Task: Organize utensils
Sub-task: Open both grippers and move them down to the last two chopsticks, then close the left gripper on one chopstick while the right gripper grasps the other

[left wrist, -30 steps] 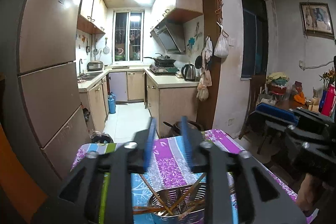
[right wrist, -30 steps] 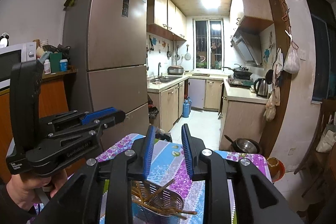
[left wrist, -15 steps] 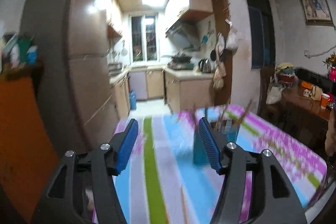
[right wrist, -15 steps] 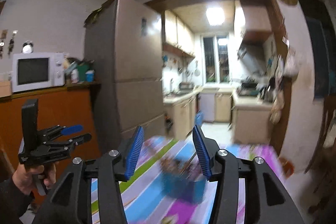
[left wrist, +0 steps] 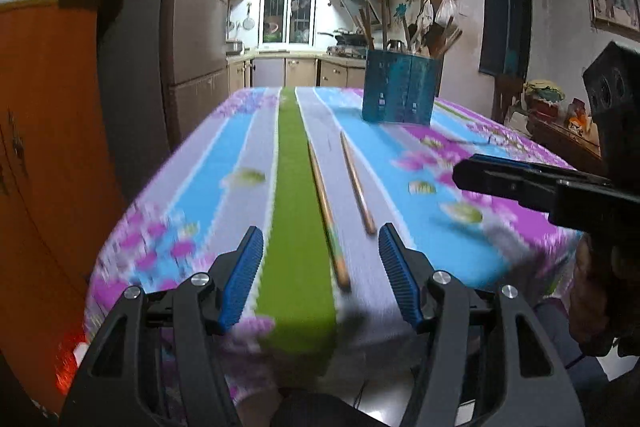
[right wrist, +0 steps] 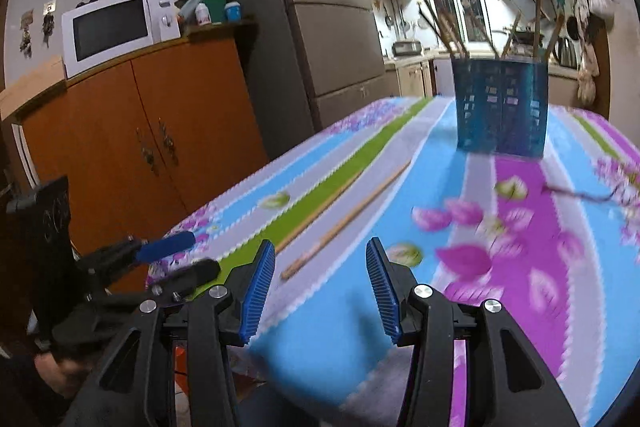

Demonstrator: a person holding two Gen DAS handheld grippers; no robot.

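Two wooden chopsticks lie side by side on the striped floral tablecloth: one [left wrist: 326, 207] on the edge of the green stripe, the other [left wrist: 357, 179] to its right. The right one shows in the right wrist view [right wrist: 344, 221]. A blue utensil holder [left wrist: 400, 87] with several upright utensils stands at the table's far end, also in the right wrist view [right wrist: 500, 107]. My left gripper [left wrist: 320, 277] is open and empty, low at the table's near edge, with the left chopstick's near end between its fingers. My right gripper [right wrist: 318, 293] is open and empty at the near edge.
The table [left wrist: 200, 187] has a dark twig-like item [left wrist: 468, 141] at far right. An orange cabinet [right wrist: 152, 135] with a microwave [right wrist: 116, 27] stands left, then a grey fridge [right wrist: 320, 27]. The kitchen lies beyond. The right gripper shows at right in the left wrist view [left wrist: 560, 191].
Both grippers have dropped low and pulled back to the table's near edge, and both have opened wider. The metal basket of chopsticks seen a second ago is out of view.
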